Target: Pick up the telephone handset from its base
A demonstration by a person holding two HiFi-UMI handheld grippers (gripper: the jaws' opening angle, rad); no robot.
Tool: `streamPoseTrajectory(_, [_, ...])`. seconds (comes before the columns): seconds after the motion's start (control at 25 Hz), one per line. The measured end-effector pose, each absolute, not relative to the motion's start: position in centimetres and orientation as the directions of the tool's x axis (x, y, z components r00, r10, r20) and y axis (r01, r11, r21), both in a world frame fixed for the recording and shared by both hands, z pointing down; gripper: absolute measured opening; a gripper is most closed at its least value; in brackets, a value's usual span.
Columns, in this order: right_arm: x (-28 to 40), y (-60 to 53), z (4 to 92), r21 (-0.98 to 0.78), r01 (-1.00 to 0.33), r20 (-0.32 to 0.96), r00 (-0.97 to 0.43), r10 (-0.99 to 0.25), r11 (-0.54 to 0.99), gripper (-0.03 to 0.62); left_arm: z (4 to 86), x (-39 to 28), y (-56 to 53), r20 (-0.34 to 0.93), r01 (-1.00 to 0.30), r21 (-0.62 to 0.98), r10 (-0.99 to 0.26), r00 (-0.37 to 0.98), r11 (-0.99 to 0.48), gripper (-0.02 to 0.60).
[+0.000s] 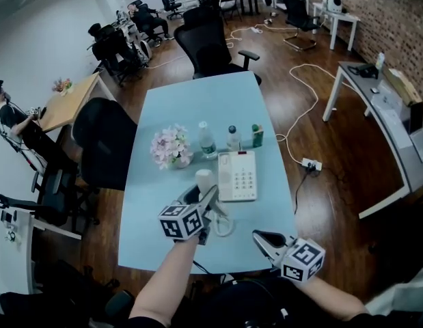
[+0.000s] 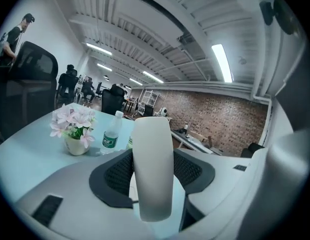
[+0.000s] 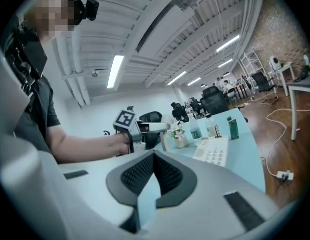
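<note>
As we look down from the head view, a light blue rectangular surface (image 1: 197, 108) carries a white push-button telephone base (image 1: 238, 176) near its near edge. The left tongs (image 1: 210, 195) sit just left of that base and pinch a white plastic telephone handset (image 1: 205, 180), which is off its cradle and stands roughly upright beside the base. A white coiled cord (image 1: 223, 225) loops on the surface at the near side of the base. Farther off we see a small pot of pale pink flowers (image 1: 171, 147), two clear plastic water bottles (image 1: 207, 141) and a green can (image 1: 257, 135) in a row. The right tongs (image 1: 260, 238) hover near the near right corner of the surface, well apart from the telephone.

From the left gripper view, the left tongs (image 2: 153, 173) are spread wide with the handset (image 2: 152, 149) clamped upright between the two black ribbed pads. The flowers (image 2: 73, 124) and one bottle (image 2: 110, 133) stand beyond on the surface (image 2: 29, 159).

From the right gripper view, the right tongs (image 3: 153, 156) are pressed together at the tips, with nothing between them. Beyond them we see the left tongs (image 3: 155, 128) raised at the left, the telephone base (image 3: 212, 151) lying on the surface (image 3: 245, 149), and the green can (image 3: 233, 127) at its far side.
</note>
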State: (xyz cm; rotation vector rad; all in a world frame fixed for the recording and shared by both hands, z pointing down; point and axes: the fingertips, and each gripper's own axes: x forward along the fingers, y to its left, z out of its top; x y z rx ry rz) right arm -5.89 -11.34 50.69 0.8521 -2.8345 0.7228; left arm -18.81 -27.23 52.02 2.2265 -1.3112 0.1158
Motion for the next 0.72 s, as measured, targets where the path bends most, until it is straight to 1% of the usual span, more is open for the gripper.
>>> streamPoseTrajectory(0.28, [-8.3, -8.8, 50.4, -0.419, -0.532, 0.209, -0.845, -0.492, 0.736, 0.015, 48.3, -22.2, -18.5, 0.22, -0.758, 0.476, -0.775, 0.593, -0.445, 0.236])
streamPoseTrajectory(0.48, [-10.9, -6.6, 50.5, -0.389, -0.512, 0.224, -0.859, -0.461, 0.766, 0.014, 48.1, -25.3, -13.3, 0.202, -0.743, 0.499, -0.774, 0.6, -0.445, 0.236])
streamPoseTrajectory(0.72, [-12.4, -5.2, 51.8, -0.387, -0.534, 0.256, -0.846, -0.468, 0.752, 0.014, 48.7, -26.8, -9.1, 0.189, -0.74, 0.512, -0.783, 0.593, -0.437, 0.236])
